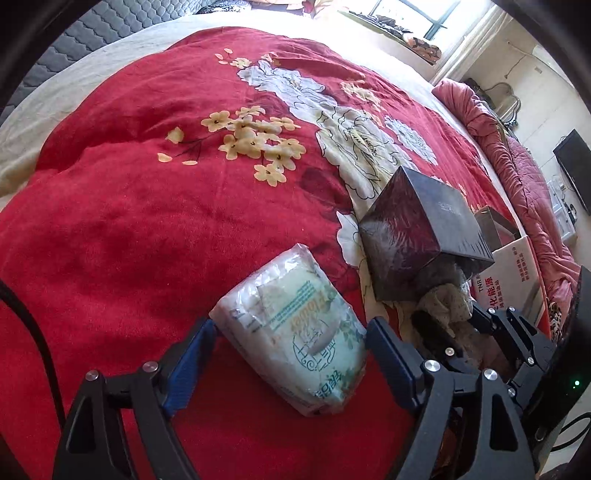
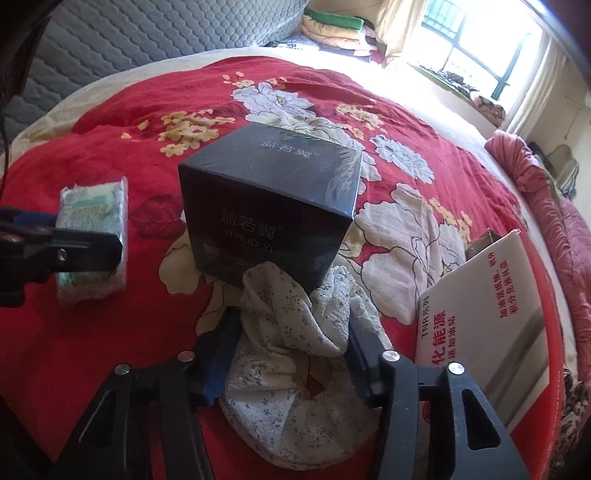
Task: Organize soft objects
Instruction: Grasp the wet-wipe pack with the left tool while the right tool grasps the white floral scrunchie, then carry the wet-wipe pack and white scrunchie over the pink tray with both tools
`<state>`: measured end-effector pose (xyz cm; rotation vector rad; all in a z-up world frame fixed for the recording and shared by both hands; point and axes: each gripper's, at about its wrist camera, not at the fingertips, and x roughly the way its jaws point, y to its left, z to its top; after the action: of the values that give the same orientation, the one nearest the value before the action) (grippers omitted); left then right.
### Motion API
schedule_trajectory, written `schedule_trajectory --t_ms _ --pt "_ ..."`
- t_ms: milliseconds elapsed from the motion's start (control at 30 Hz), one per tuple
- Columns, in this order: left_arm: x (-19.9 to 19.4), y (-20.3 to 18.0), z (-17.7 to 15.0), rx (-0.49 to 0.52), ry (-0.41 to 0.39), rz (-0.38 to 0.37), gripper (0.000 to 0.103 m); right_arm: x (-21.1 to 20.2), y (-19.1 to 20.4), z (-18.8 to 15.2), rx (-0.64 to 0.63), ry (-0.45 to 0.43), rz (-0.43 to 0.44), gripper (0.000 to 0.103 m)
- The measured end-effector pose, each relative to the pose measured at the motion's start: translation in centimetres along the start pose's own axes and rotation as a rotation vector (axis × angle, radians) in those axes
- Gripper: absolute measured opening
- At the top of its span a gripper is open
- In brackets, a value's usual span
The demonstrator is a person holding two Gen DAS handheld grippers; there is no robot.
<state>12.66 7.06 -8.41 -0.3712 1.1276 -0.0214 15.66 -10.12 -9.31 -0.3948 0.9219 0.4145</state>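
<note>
A soft plastic-wrapped tissue pack (image 1: 299, 339) lies on the red flowered blanket (image 1: 129, 229) between the fingers of my left gripper (image 1: 291, 339); the jaws touch its sides, shut on it. It also shows in the right wrist view (image 2: 92, 236), with the left gripper (image 2: 88, 247) on it. My right gripper (image 2: 291, 343) holds a crumpled white flowered cloth (image 2: 291, 354) between its fingers, just in front of a black box (image 2: 269, 199). The cloth shows in the left wrist view (image 1: 447, 302) beside the black box (image 1: 421, 232).
A white carton with red print (image 2: 484, 332) stands at the right, also in the left wrist view (image 1: 517, 273). A rolled pink quilt (image 2: 535, 177) lies along the bed's right edge. A grey padded headboard (image 2: 147, 33) is at the back, a window (image 2: 469, 51) beyond.
</note>
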Motion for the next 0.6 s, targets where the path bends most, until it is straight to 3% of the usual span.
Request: schedule_trajectory --t_ms 33,100,167,233,300,333,600 --pt "0.3 -0.2 0.1 0.007 0.001 0.011 0.085 -0.2 -0.1 0.0 0.004 -0.008 0.010 0.033" --pt "0.5 -0.6 -0.1 0.024 -0.020 0.021 0.084 -0.9 -0.6 -0.1 0.033 -0.032 0.032 0.023" --pt "0.5 -0.8 -0.4 0.053 -0.049 0.037 0.079 -1.7 -1.3 -0.3 0.067 -0.051 0.068 0.020" --pt "0.5 -1.0 -0.5 0.087 -0.064 0.063 0.055 -2.6 -1.9 -0.5 0.103 -0.070 0.109 0.019" --pt "0.0 -0.9 -0.5 0.084 -0.071 0.013 0.032 -3.7 -2.4 -0.7 0.139 -0.092 0.142 0.019" --pt "-0.2 -0.9 -0.5 0.084 -0.070 0.009 0.027 -4.4 -2.7 -0.8 0.156 -0.112 0.166 0.019" --pt "-5.9 -4.6 -1.8 0.197 -0.191 -0.021 0.024 -11.7 -4.4 -0.4 0.191 -0.276 0.190 0.019"
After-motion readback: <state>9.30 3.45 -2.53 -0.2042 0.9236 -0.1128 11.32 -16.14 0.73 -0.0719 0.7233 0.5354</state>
